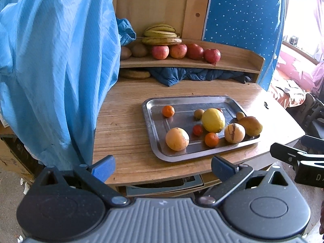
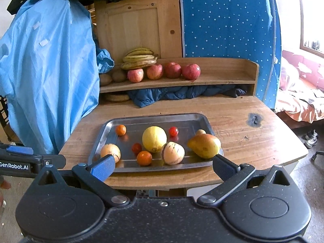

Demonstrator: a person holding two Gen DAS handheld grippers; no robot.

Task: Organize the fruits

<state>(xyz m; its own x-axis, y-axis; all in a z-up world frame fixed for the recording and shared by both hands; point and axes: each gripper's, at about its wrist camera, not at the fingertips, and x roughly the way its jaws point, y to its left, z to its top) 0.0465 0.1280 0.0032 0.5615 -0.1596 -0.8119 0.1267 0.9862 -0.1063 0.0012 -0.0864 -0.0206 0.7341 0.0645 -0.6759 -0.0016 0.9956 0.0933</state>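
Both grippers, left (image 1: 163, 167) and right (image 2: 163, 167), hang before the bench (image 2: 253, 125) edge with jaws spread wide and empty. Just past them a steel tray (image 2: 154, 117) holds a lemon (image 2: 154, 138), pear (image 2: 204, 145), tangerines and small tomatoes. Apples (image 2: 174, 69) and bananas (image 2: 139, 58) sit on the shelf (image 2: 222, 79) behind
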